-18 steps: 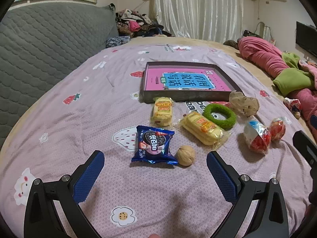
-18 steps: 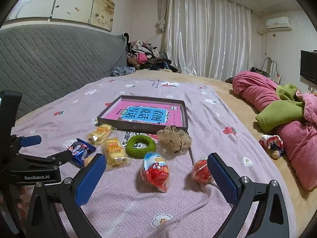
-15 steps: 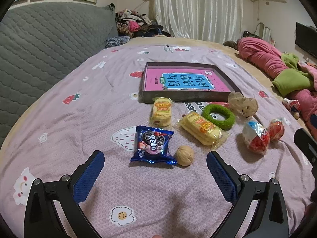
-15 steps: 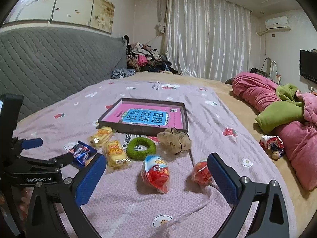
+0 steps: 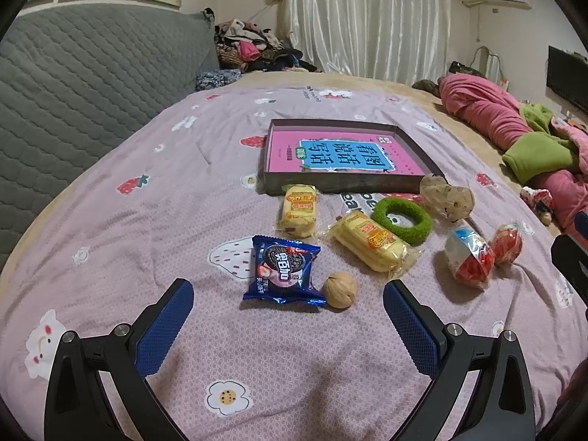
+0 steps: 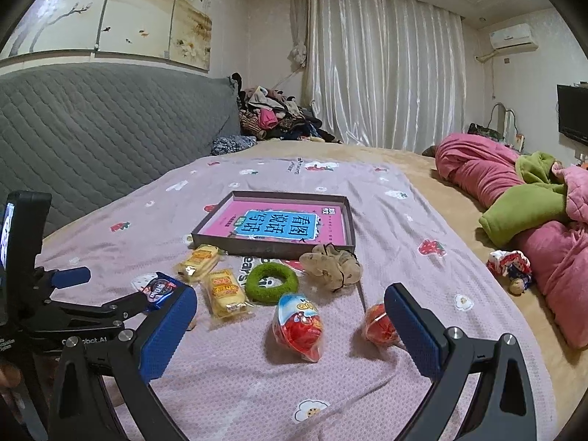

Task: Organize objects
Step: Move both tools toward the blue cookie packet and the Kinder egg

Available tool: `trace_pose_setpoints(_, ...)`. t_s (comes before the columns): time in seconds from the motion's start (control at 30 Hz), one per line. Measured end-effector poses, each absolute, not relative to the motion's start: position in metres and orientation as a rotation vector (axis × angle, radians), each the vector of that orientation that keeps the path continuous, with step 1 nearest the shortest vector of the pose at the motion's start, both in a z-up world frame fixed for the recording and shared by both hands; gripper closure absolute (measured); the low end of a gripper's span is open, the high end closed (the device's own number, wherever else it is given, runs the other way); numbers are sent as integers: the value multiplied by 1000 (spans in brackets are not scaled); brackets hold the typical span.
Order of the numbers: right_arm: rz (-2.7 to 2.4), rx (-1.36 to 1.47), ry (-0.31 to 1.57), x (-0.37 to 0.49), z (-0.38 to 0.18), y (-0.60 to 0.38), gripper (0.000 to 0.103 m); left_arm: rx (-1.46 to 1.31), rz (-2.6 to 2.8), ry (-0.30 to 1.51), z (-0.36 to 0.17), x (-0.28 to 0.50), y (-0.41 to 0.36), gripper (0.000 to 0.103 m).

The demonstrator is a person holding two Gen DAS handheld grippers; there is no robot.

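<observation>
Pink book (image 5: 340, 156) inside shallow box (image 5: 341, 183)

1. A blue cookie packet (image 5: 282, 275) lies flat just ahead of the left gripper (image 5: 288, 310), between its fingers.
2. A walnut (image 5: 340, 289) touches the packet's right corner.
3. Two yellow snack packs (image 5: 299, 210) (image 5: 373, 244) lie farther ahead.
4. A green ring (image 5: 401, 219) and a beige scrunchie (image 5: 446, 198) sit ahead to the right.
5. Two red wrapped eggs (image 6: 299, 325) (image 6: 378, 325) lie just ahead of the right gripper (image 6: 290, 316).
6. A shallow dark tray (image 5: 340, 183) holding a pink book lies farthest.
</observation>
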State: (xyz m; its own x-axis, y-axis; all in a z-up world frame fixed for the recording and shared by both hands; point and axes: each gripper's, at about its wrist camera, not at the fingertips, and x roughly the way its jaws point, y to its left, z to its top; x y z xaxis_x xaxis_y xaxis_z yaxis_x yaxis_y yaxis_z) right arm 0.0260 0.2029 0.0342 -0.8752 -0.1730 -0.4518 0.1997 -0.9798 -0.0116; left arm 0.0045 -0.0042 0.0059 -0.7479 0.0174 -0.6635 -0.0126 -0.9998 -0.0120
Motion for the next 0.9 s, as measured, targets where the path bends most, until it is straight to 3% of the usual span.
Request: trace_pose_setpoints(0.9, -2859, 646, 98, 35, 68, 199, 0, -1045, 2938, -107, 47, 21, -9, 0)
